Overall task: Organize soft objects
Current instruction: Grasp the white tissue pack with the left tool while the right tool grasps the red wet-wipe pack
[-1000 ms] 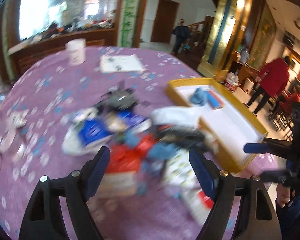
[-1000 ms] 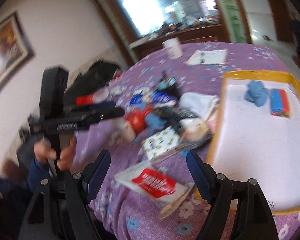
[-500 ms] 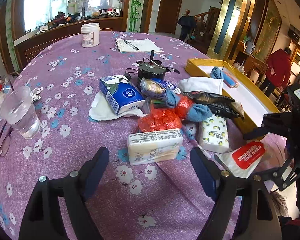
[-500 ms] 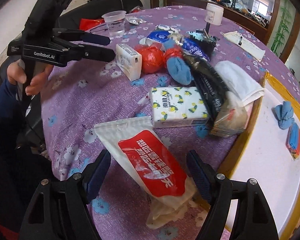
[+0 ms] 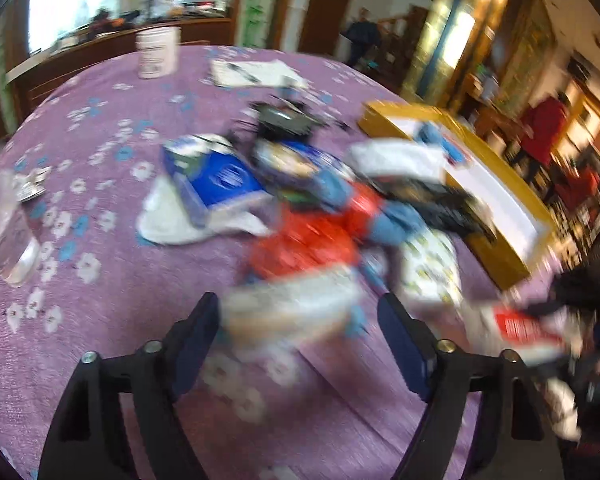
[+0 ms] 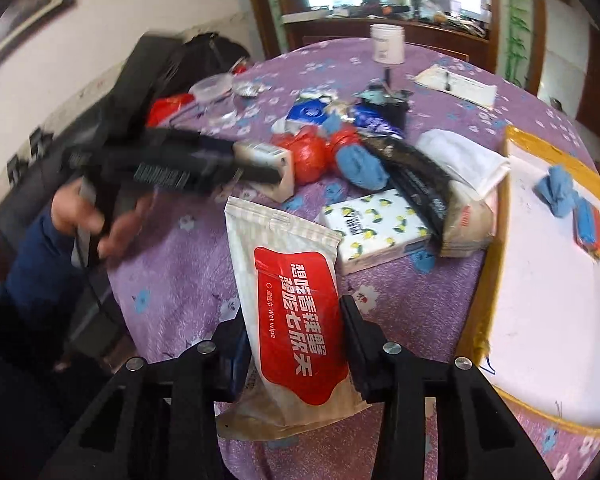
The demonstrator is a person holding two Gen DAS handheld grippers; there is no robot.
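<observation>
Wet wipe pack sitting right between the right gripper pads, jaws closing on its sides, probably headed for the yellow-rimmed tray just off to the right. Left gripper gaping around a blurry tissue pack. Purple flowered tablecloth, cluttered room behind.

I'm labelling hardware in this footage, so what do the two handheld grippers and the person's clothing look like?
Both grippers are matte black plastic frames with silver screw heads, each ending in two flat fingers faced with dark blue pads. The left gripper, seen from the side in the right wrist view, has a pistol-style handle and white lettering too blurred to read. The sleeve on the arm holding it is dark blue.
</observation>
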